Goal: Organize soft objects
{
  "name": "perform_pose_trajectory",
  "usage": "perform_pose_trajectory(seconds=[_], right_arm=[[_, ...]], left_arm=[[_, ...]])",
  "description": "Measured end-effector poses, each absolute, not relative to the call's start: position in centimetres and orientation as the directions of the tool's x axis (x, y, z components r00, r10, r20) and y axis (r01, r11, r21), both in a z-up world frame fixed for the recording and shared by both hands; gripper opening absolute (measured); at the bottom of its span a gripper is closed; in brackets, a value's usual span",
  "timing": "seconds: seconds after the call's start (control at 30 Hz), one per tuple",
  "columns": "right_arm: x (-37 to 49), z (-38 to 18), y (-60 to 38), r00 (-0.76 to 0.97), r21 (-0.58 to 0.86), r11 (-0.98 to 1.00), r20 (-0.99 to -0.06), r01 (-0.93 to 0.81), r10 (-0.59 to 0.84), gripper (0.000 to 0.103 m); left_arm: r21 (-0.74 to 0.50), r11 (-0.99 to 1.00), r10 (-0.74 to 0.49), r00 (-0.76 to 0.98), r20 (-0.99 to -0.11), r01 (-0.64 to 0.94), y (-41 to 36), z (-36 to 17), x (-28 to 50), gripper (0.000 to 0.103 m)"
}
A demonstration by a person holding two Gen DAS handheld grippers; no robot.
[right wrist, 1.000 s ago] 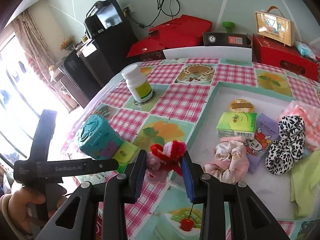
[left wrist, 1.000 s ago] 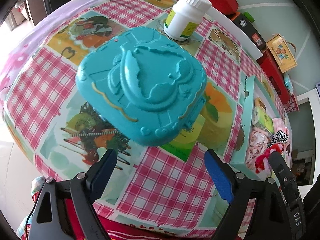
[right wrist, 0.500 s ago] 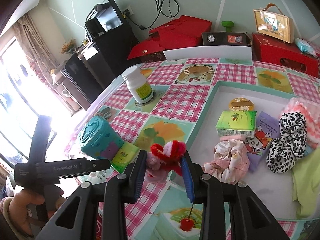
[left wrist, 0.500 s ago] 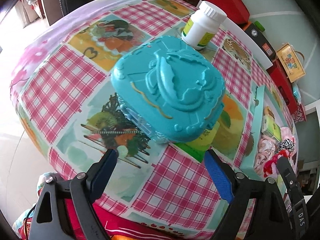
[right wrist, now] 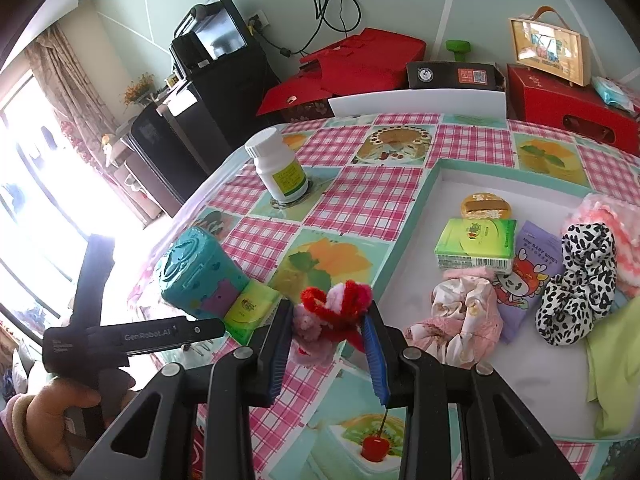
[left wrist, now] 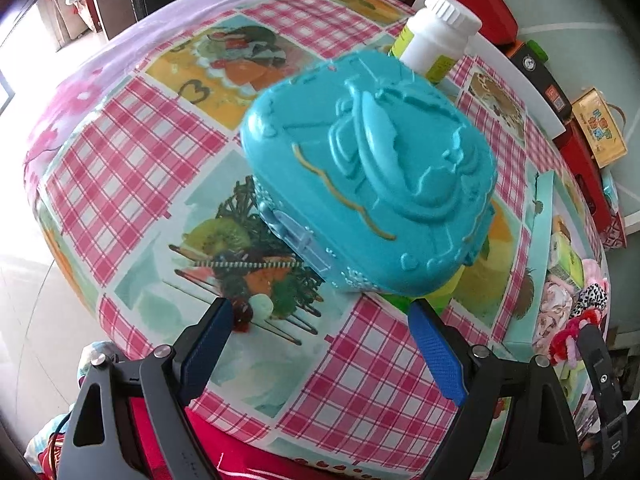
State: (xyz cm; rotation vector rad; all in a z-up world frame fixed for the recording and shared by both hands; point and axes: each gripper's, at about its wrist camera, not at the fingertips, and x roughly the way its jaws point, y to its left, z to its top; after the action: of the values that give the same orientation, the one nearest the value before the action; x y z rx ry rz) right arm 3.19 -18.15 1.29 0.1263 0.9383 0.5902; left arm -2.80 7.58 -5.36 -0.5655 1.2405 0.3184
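Compared with one second ago, the teal toy case [left wrist: 368, 176] is sitting farther to the right and higher in the left wrist view, and the white bottle [left wrist: 436, 36] behind it is now partly covered by the case; the right wrist view is showing the same arrangement as before.

Going from left to right, a person's hand [right wrist: 48, 420] is gripping the handle of the left gripper [left wrist: 320, 340], which is pointing steeply down at the checked tablecloth [left wrist: 120, 168]. Its two blue pads are standing wide apart and nothing is between them. One teal case is lying ahead of the jaws, slightly toward the right pad, with one green packet [right wrist: 250, 308] leaning against its side. One white bottle is standing beyond the case.

The right gripper [right wrist: 328, 344] is pinching one fuzzy red-and-pink scrunchie [right wrist: 332, 312] between its narrow jaws; the loops are sticking out above the pads, soft and twisted, and it is hanging over the tablecloth just left of the tray's edge.

To the right of these jaws, the white tray [right wrist: 440, 168] is holding one pale pink scrunchie [right wrist: 464, 312], one green tissue pack [right wrist: 476, 240], one purple wipes pack [right wrist: 532, 264], one leopard-print scrunchie [right wrist: 576, 284], one round yellow tin [right wrist: 486, 206], one pink-and-white fluffy piece [right wrist: 616, 216] and one light green cloth [right wrist: 616, 364].
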Motion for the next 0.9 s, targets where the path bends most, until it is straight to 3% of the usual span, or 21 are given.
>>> perform_pose_trajectory(seconds=[0.47,0.67,0.9], right_arm=[[3.3,1.3,-18.4,0.450,0.352,0.837,-0.720,-0.418,0.528,0.036],[3.4,1.3,-18.5,0.450,0.351,0.837,-0.720,-0.420,0.528,0.036],[3.4,1.3,-18.5,0.452,0.352,0.837,-0.719,-0.420,0.529,0.036]], left_arm=[[-0.225,0.803,-0.048,0.316,-0.948,-0.552,8.2,-5.3,-1.9,0.089],[-0.153,0.817,0.028,0.303,-0.953,-0.556,8.5,-4.6,-2.5,0.089],[-0.133,0.820,0.028,0.271,-0.962,-0.557,8.3,-5.4,-2.3,0.089]])
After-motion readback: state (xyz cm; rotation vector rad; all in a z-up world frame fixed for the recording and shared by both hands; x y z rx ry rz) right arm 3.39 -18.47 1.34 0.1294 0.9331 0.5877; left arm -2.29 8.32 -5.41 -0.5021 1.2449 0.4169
